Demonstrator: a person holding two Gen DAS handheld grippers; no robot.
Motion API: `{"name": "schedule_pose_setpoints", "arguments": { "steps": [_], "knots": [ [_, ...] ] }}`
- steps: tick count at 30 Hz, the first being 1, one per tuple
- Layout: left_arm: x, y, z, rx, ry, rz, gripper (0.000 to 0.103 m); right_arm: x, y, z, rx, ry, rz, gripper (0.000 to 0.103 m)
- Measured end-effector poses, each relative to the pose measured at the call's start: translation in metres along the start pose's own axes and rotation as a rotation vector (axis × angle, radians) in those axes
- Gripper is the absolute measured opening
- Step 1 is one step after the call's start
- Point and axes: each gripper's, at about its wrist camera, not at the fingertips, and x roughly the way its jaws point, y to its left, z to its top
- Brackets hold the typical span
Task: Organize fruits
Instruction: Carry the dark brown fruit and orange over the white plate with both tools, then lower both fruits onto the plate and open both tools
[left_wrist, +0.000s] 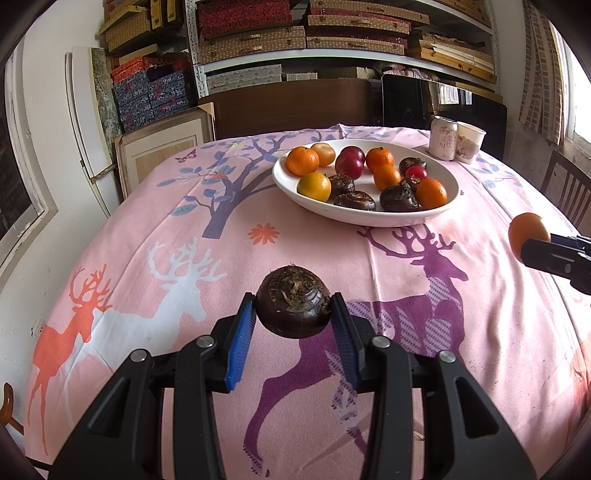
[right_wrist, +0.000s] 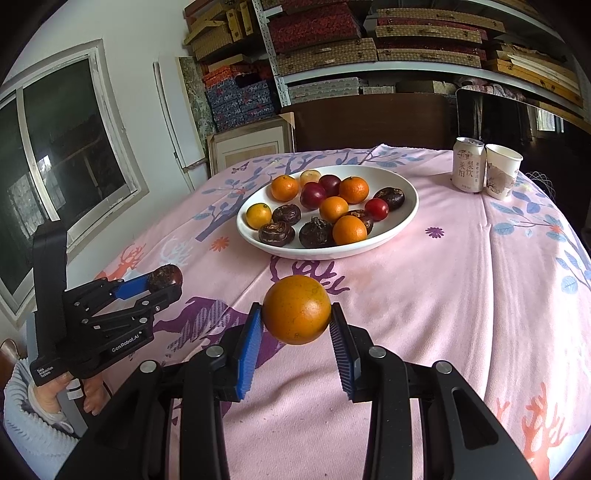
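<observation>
My left gripper (left_wrist: 293, 310) is shut on a dark brown water chestnut (left_wrist: 293, 301), held above the pink cloth; it also shows at the left of the right wrist view as the left gripper (right_wrist: 162, 284) with the water chestnut (right_wrist: 166, 277). My right gripper (right_wrist: 297, 317) is shut on an orange (right_wrist: 297, 309), likewise held over the cloth; the orange (left_wrist: 528, 230) appears at the right edge of the left wrist view. A white oval plate (left_wrist: 436, 218) (right_wrist: 399, 225) farther back holds several oranges, water chestnuts and red fruits.
A white drink can (right_wrist: 468, 164) (left_wrist: 443, 138) and a paper cup (right_wrist: 502, 171) (left_wrist: 470, 142) stand at the table's far right. The table is covered with a pink deer-print cloth (right_wrist: 443, 295). A chair (left_wrist: 569, 188) stands at the right; shelves of boxes fill the back wall.
</observation>
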Motion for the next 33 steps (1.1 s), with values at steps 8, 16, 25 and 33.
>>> {"name": "schedule_pose_setpoints", "arguments": {
  "steps": [8,16,25,33],
  "knots": [
    [0.001,0.006,0.025,-0.017,-0.016,-0.033,0.041,-0.007,-0.007,0.014,0.022,-0.024,-0.006,0.037],
    [0.007,0.013,0.120,-0.052,-0.108,-0.046,0.041,-0.016,-0.029,0.096,0.037,-0.160,-0.072,0.037],
    [0.078,-0.018,0.147,-0.065,-0.046,-0.121,0.041,0.066,-0.034,0.121,0.048,-0.067,-0.028,0.037],
    [0.117,-0.015,0.148,-0.079,-0.002,-0.142,0.041,0.113,-0.030,0.113,0.018,0.010,-0.036,0.037]
  ]
}}
